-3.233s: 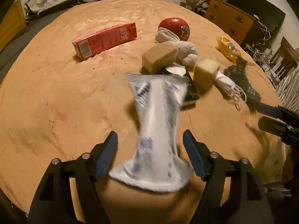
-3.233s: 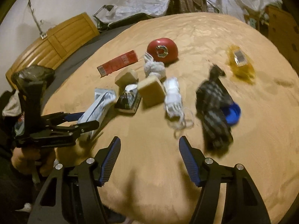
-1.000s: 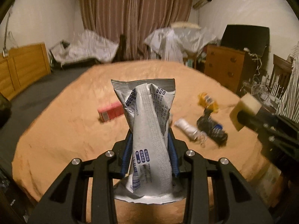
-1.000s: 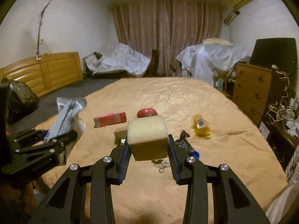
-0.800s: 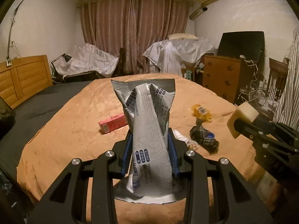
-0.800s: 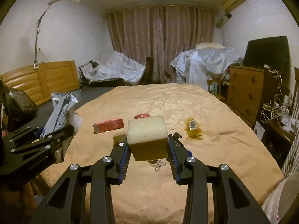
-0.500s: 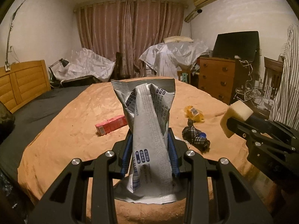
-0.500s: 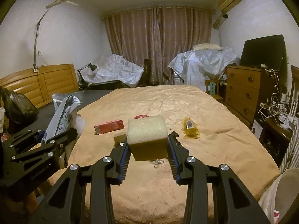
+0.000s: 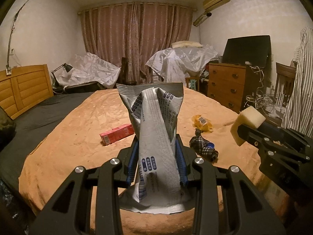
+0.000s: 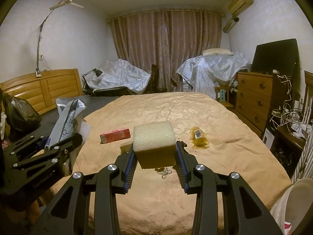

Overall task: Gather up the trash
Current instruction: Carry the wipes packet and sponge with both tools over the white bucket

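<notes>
**Operator A:** Bedroom scene, dim warm light. I have the bed [image 10: 195, 117] with its tan cover filling the middle of both views. My left tongs [image 9: 156, 160] are clamped on the silver wrapper [image 9: 154, 129], which stands upright at centre frame in the left wrist view. My right tongs [image 10: 155, 162] are clamped on the foam block [image 10: 154, 145], centre of the right wrist view. Both loads are clear of the cover.

**Operator B:** Confirm what remains on the bed.

**Operator A:** Red carton [image 10: 115, 135] left of centre, yellow wrapper [image 10: 199, 137] right of centre, a second foam piece [image 10: 126, 146] just behind the held block, and a checked cloth bundle [image 9: 203, 148] lower right of centre in the left view. A black bag [image 10: 19, 113] sits at the left edge of the right view; I judge it the likely drop point, but cannot see its mouth.

**Operator B:** Procedure for the carry?

**Operator A:** As I judge it:
1. Hold both grips firm. The wrapper is thin and slick, pinched low, so its top may flop or slide out.
2. The foam compresses; do not squeeze harder, or it may spring out on release.
3. Swing toward the bag one load at a time, keeping the tongs apart.
4. Release only once each load is over the opening.
</notes>
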A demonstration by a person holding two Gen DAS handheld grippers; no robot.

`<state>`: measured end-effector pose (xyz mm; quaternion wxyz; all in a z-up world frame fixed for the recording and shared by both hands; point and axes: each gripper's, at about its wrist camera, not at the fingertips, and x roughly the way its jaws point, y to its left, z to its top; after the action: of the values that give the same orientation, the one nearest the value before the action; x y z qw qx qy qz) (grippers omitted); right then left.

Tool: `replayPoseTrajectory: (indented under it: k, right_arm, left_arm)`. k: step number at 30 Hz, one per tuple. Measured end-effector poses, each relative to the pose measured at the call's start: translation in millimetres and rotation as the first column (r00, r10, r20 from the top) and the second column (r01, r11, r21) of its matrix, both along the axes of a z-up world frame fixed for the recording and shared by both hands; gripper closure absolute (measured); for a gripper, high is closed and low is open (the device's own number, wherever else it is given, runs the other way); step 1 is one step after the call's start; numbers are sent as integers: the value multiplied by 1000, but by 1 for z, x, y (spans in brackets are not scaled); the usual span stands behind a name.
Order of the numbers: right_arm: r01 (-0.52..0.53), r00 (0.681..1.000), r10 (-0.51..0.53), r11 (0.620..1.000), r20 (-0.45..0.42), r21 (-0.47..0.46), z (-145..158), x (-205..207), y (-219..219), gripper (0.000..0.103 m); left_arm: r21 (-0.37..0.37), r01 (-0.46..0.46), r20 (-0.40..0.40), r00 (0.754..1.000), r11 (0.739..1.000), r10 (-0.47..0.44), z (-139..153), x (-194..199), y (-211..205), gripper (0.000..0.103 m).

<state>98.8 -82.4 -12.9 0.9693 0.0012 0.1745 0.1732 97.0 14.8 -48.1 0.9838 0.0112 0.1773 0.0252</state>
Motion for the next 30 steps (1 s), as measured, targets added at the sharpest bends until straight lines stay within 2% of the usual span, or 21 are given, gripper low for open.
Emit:
replayPoseTrajectory:
  k: [9,13,18,23,26,30]
  right_arm:
    - [67,998,-67,998,2,-2,20,-8,-33,64]
    - [126,992,-126,992,6,-9,31,-17,-65,64]
    - [203,979,-204,979,-12,-22,39,-32,-116,64]
    - [287,956,-289,957,-41,-48,45,-49,-177,64]
    - [335,938,-339,940,-64,-66,48,-57,-215,64]
    - [388,907,-394,919,-147,-65,46,-63,-277,64]
  left_arm:
    - [-1,92,18,996,996,-92,13,11,-29,69]
    - [-9,155,17,988,988,-155,18,19,-54,69]
    - [-12,260,-1,966,966,-260,21,26,-99,69]
    - [-25,373,-42,926,927,-374,18,32,-150,69]
    - [-28,448,-68,891,893,-449,17,34,-188,69]
    - [-47,529,-115,840,847,-531,12,38,-229,69]
